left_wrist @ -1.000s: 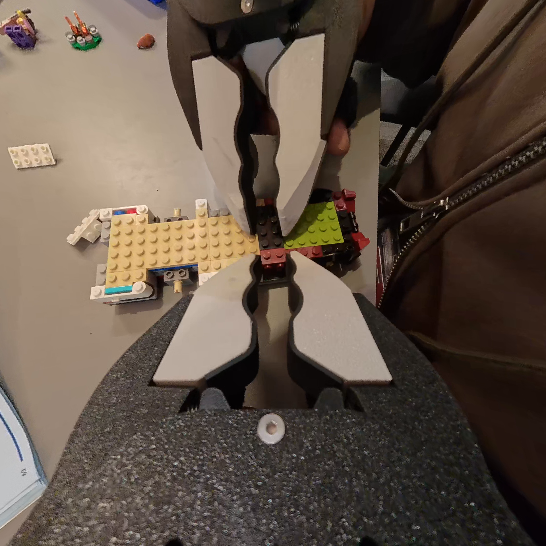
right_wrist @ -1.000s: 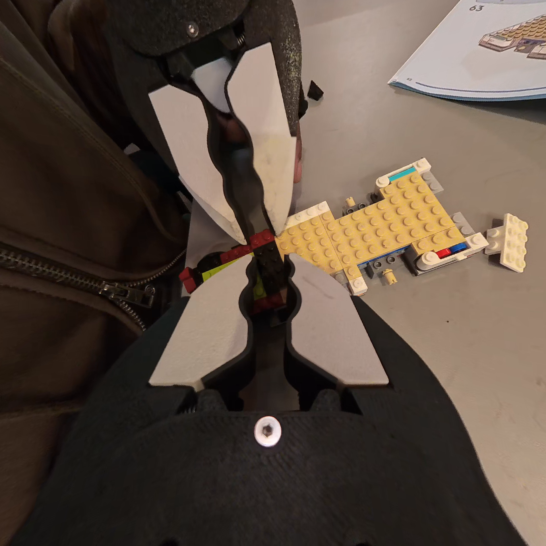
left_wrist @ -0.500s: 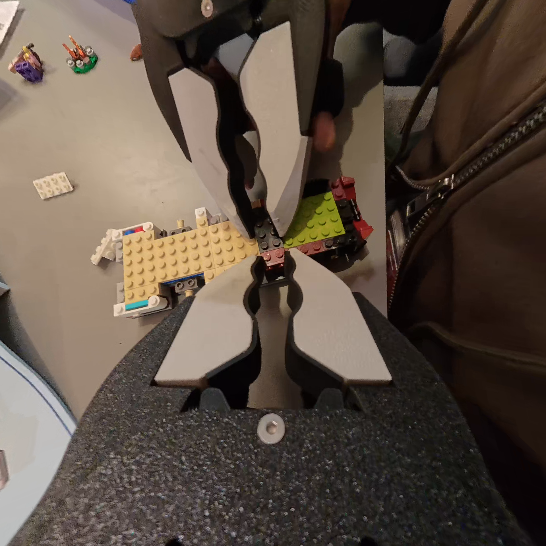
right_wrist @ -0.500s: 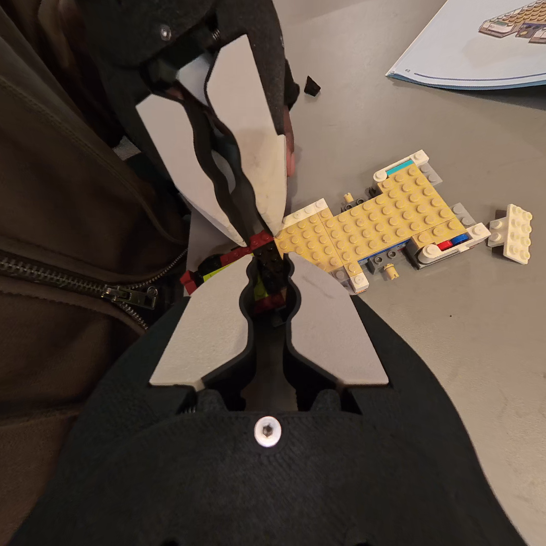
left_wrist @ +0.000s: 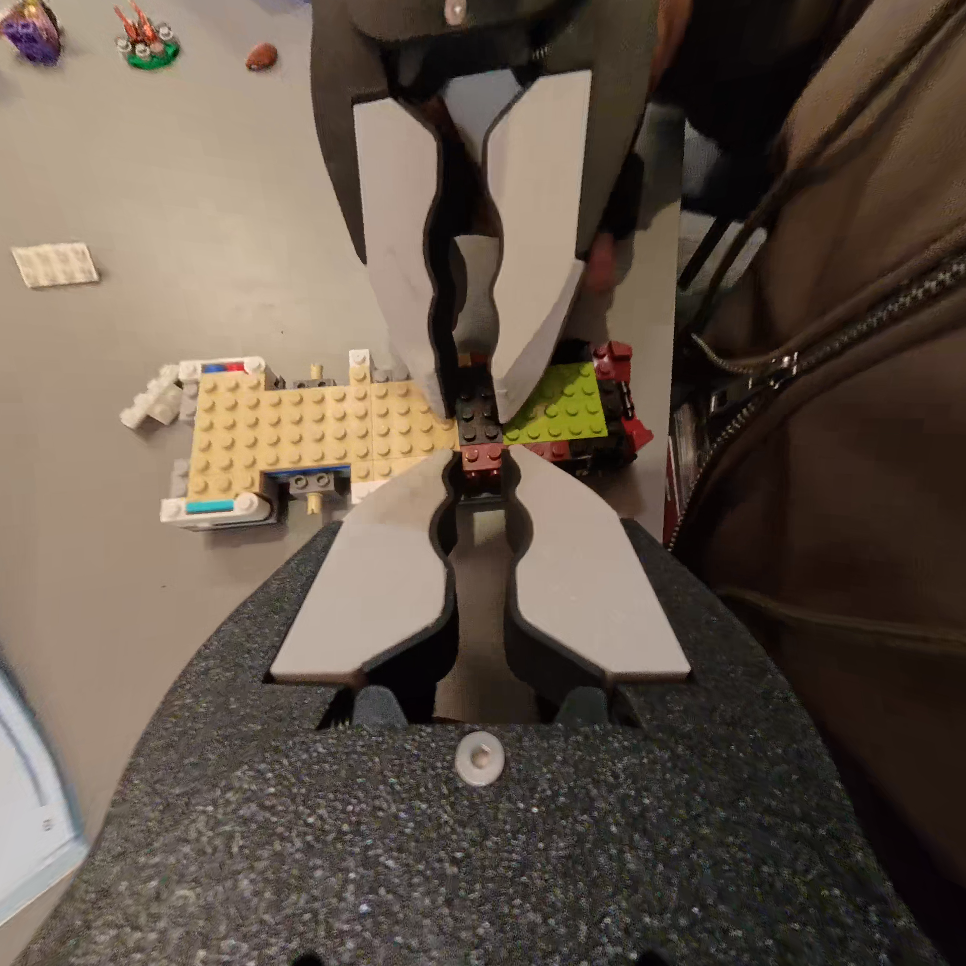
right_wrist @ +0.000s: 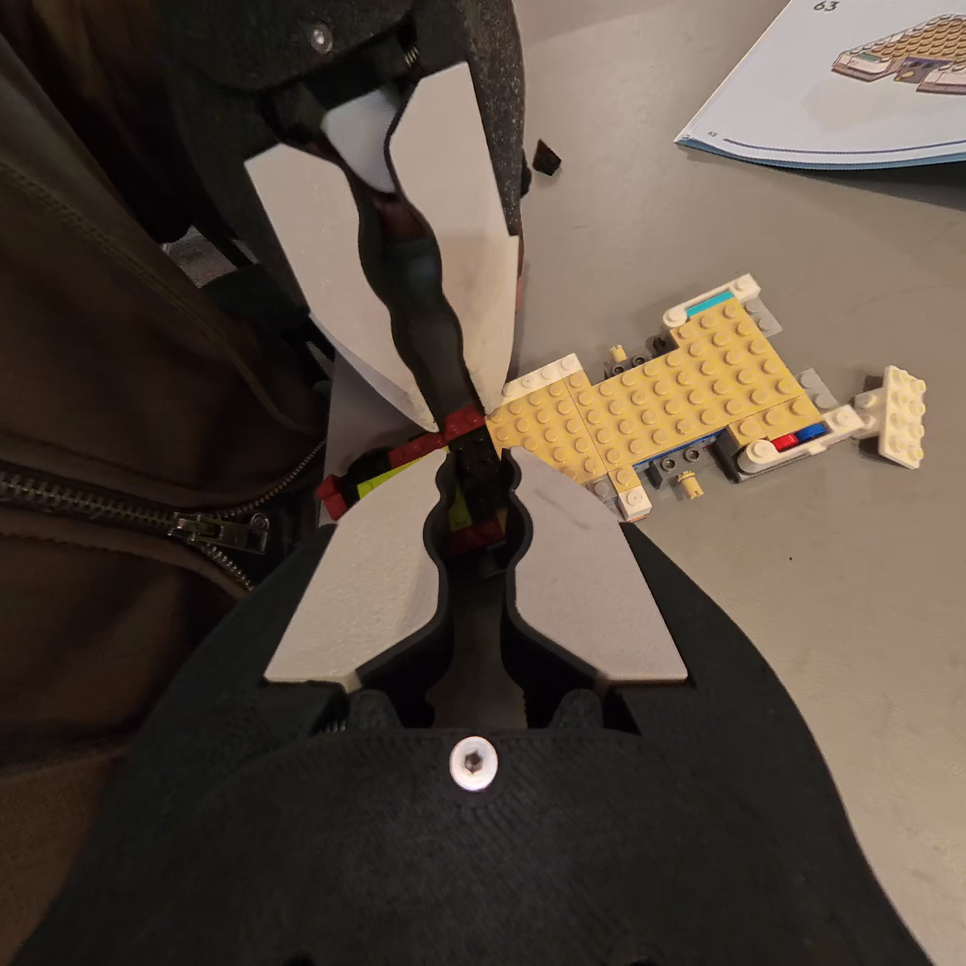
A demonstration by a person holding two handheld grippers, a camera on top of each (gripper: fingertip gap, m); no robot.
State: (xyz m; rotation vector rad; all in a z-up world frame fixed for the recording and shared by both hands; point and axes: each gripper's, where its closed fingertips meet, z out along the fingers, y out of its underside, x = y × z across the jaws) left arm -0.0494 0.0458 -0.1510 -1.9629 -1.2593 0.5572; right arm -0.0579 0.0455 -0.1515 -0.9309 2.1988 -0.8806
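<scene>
Brick model (left_wrist: 324,428) centre frame: both grippers (left_wrist: 480,460) (right_wrist: 478,460) nearly shut, clamping its black-and-red middle strip; twisting probably snaps plates apart.

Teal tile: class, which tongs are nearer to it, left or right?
Left. The teal tile sits on the edge of the model that faces the left tongs. The right tongs reach in from the opposite edge, farther off.

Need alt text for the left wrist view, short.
Two sets of tongs, the left from below and the right from above, both grip the dark red-and-black middle section of a toy brick model on a grey table. A tan studded plate extends left, a lime plate right; small brick builds sit far left.
</scene>
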